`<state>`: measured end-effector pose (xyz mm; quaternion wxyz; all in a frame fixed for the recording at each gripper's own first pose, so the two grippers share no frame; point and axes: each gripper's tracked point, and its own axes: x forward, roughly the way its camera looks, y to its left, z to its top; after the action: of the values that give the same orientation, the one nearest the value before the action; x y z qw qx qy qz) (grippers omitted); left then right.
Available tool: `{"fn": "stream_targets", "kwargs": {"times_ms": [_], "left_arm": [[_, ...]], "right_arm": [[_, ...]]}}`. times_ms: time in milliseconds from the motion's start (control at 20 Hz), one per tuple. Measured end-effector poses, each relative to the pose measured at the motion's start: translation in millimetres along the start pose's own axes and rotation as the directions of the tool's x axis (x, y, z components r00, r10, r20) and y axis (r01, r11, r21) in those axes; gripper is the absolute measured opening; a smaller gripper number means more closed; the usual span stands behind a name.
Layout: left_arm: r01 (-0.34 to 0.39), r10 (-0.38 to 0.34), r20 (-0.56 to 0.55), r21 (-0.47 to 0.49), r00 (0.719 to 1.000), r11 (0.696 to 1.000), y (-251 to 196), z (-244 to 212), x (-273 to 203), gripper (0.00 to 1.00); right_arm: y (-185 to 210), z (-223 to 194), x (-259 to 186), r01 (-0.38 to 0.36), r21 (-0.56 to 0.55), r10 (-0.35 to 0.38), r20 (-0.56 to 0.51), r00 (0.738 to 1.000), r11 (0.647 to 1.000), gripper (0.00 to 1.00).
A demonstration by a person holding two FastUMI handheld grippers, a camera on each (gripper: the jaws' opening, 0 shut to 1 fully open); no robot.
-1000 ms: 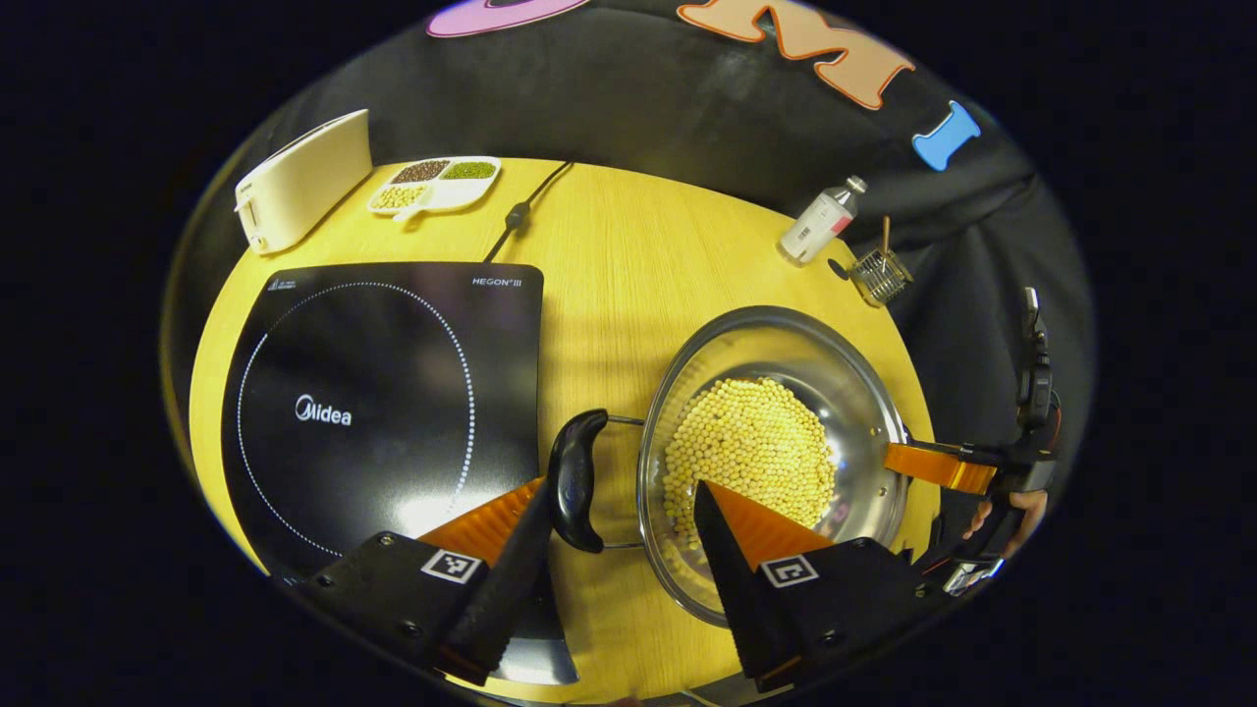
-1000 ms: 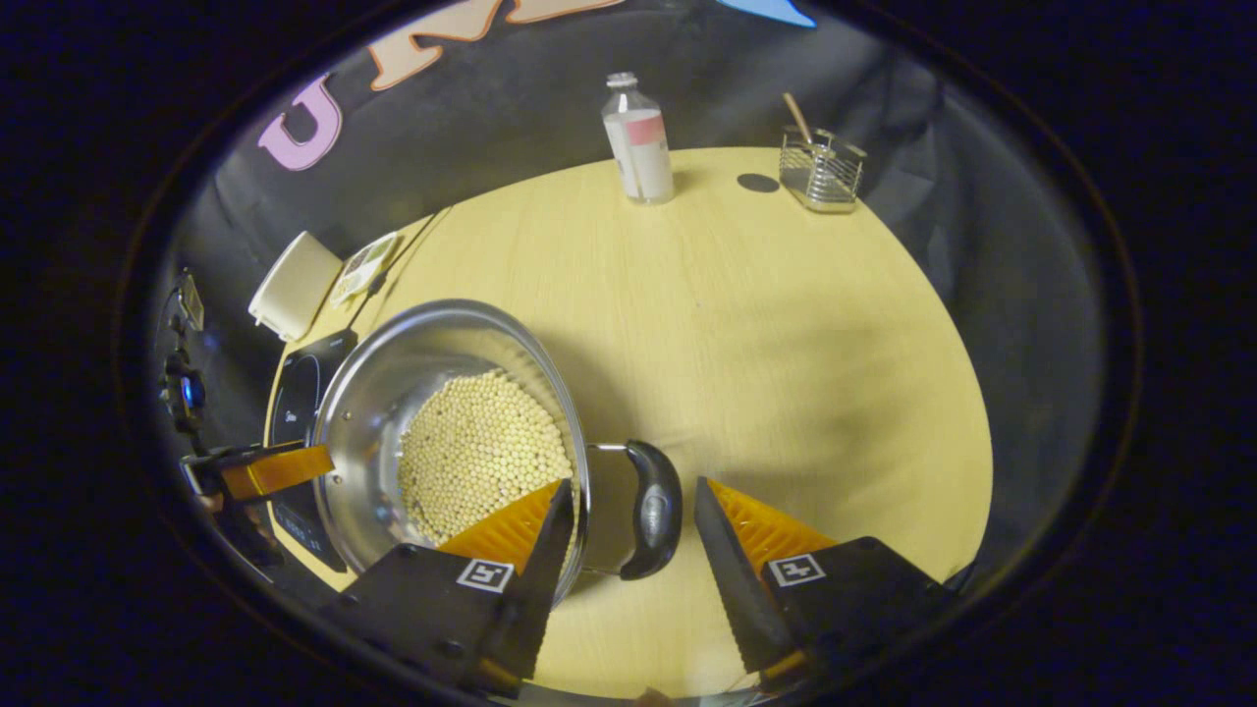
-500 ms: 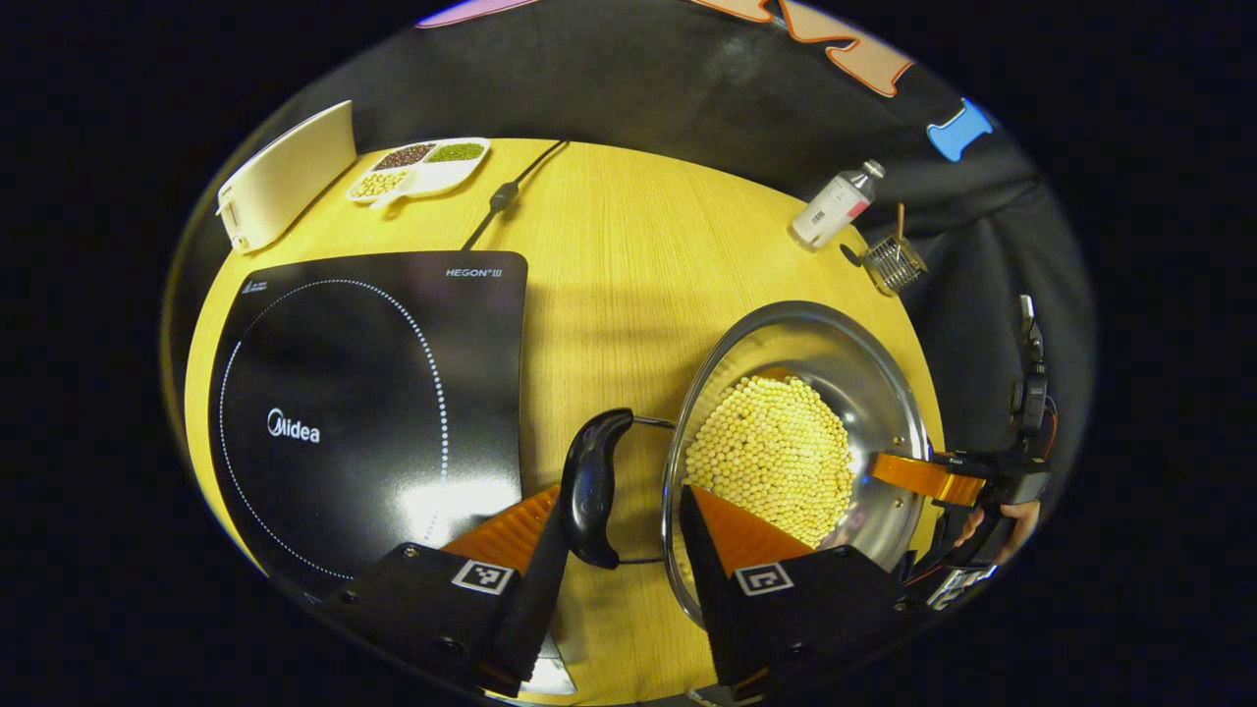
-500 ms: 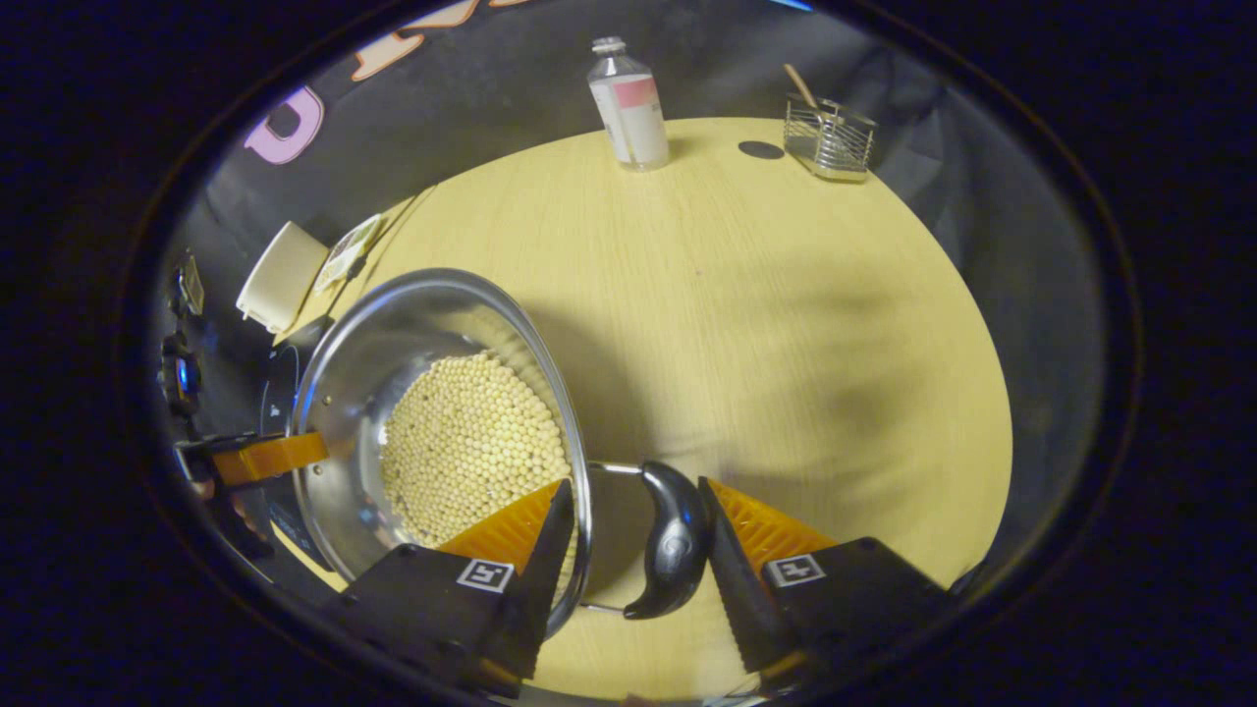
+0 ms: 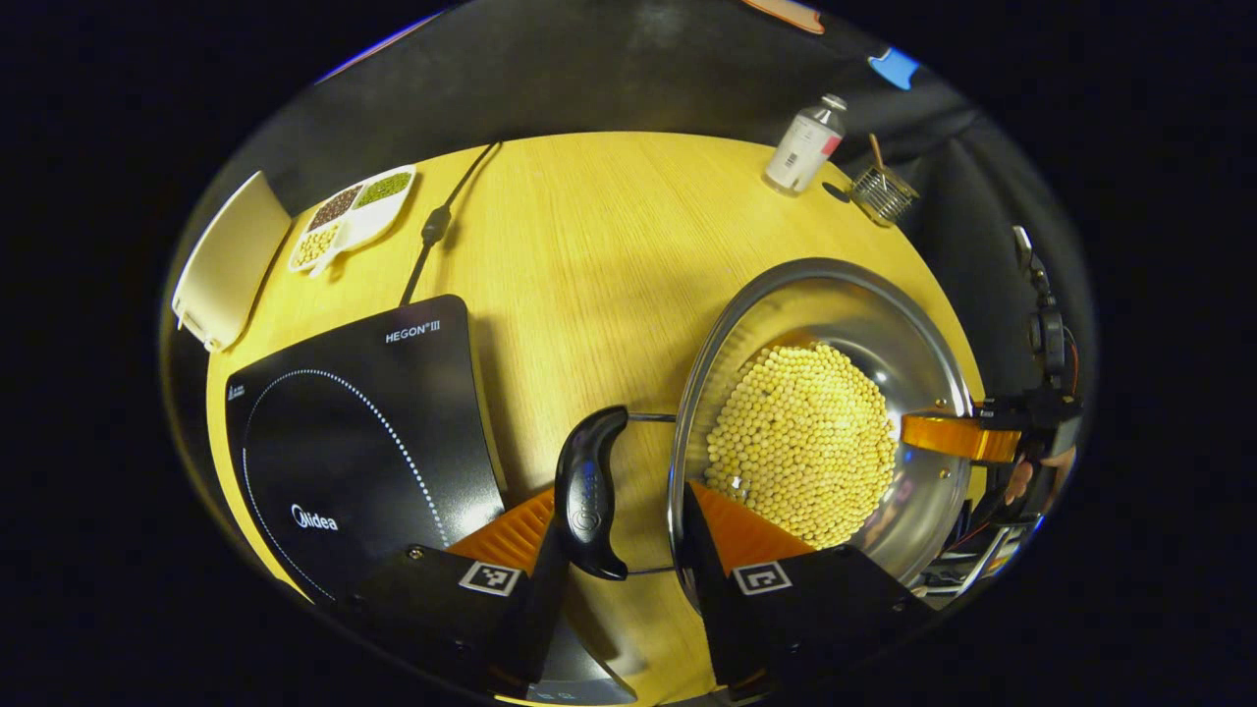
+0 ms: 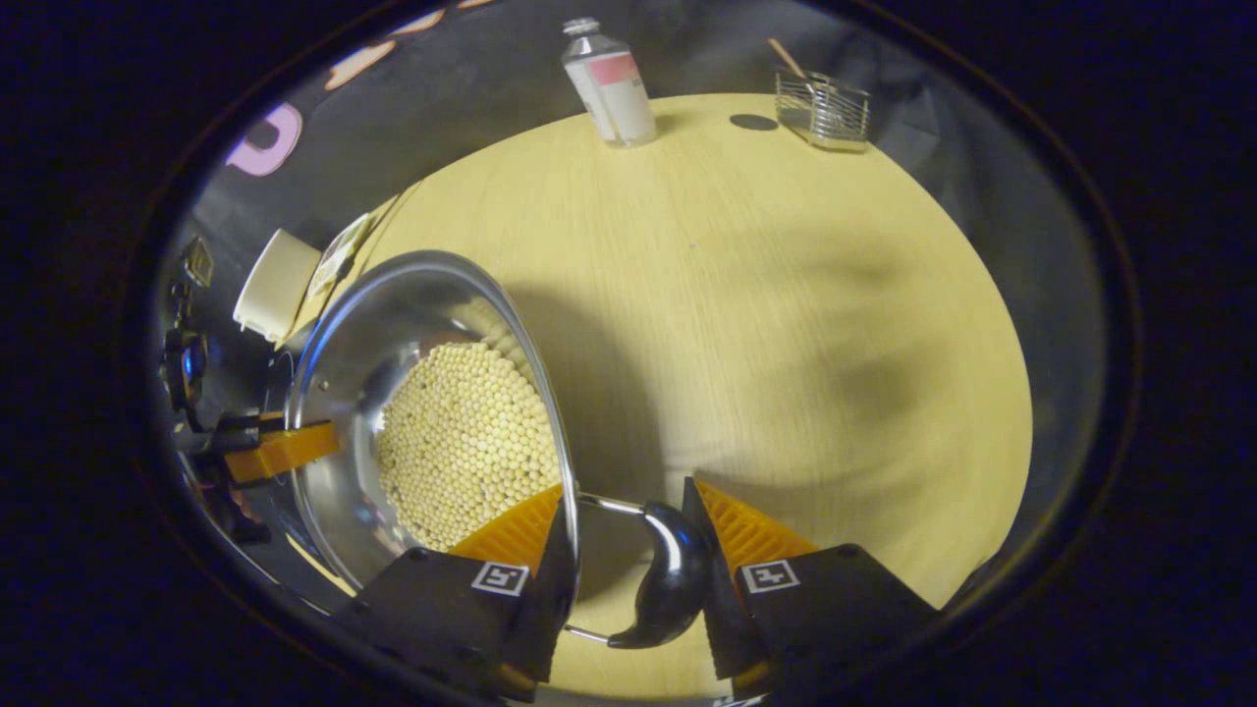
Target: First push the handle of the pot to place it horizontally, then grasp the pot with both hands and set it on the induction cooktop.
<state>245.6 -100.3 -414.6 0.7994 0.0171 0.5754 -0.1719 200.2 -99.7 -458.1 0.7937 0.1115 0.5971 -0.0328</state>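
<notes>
A steel pot (image 5: 884,324) of yellow beans (image 5: 800,442) is held between both grippers over the wooden table (image 5: 589,245). In the left gripper view my left gripper (image 5: 619,520) is shut on the pot's black left handle (image 5: 587,491), one finger outside the handle, the other inside the pot wall. In the right gripper view my right gripper (image 6: 628,535) is shut the same way on the other black handle (image 6: 668,574). Each view shows the far gripper at the pot's opposite rim. The black induction cooktop (image 5: 363,442) lies left of the pot.
At the table's back left stand a white appliance (image 5: 221,260), a divided dish of beans (image 5: 354,201) and the cooktop's power cord (image 5: 437,221). A bottle (image 5: 803,147) and a wire basket (image 5: 882,191) stand at the back right.
Both grippers have closed from open onto the pot's two handles. The pot now looks larger and nearer in both views, and the cooktop has swung lower left in the left gripper view.
</notes>
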Motion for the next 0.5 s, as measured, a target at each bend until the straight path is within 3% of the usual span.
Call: {"fn": "stream_targets", "kwargs": {"times_ms": [50, 200, 500], "left_arm": [[-0.005, 0.005, 0.002, -0.021, 1.0, 1.0, -1, 1, 0, 0.64], [-0.007, 0.003, -0.047, -0.091, 0.999, 0.996, -4, -9, -2, 0.58], [-0.023, 0.021, -0.022, -0.108, 1.0, 0.994, 4, -9, -29, 0.54]], "right_arm": [[-1, 2, 2, -0.01, 0.029, 0.01, -0.006, 1.0, 1.0, 0.55], [1, 2, -4, -0.011, 0.055, 0.011, -0.002, 1.0, 0.998, 0.47], [16, -2, -20, -0.036, 0.056, 0.036, -0.005, 0.999, 0.998, 0.46]]}}
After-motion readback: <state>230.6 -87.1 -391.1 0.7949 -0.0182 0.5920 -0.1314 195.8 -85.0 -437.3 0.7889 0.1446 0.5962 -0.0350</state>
